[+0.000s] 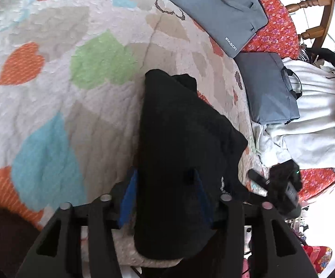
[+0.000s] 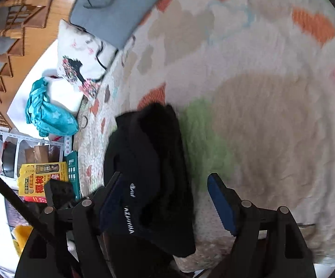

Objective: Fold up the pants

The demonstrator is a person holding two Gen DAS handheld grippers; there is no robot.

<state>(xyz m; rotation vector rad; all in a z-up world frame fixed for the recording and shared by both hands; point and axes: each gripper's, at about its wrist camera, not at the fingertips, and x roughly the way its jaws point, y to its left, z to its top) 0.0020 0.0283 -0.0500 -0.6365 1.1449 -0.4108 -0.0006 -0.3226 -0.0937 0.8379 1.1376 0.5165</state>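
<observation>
Two grippers meet over one pair of black pants (image 1: 181, 143) — folded into a long narrow stack lying on the patterned quilt (image 1: 51, 74) close to the bed's near edge. In the left wrist view we see our left gripper (image 1: 165, 199) straddling the near end of the pants: the cloth fills the gap between the blue pads (image 1: 128, 199), yet we cannot tell whether they press on it or merely flank it. In the right wrist view our right gripper (image 2: 167, 206) is spread wide; one pad sits against the pants' left side by the white lettering, the other stands clear over bare quilt, so nothing is pinched there. The far end of the stack reaches a green patch (image 2: 202, 134) in the quilt's pattern. Along the quilt's far edge lie a grey laptop sleeve (image 1: 216, 9) and a grey bag (image 1: 267, 88); beside them sits a heap of white cloth (image 1: 313, 115). Past the bed's side edge we make out a teal garment (image 2: 49, 113) and a yellow box (image 2: 42, 178).
</observation>
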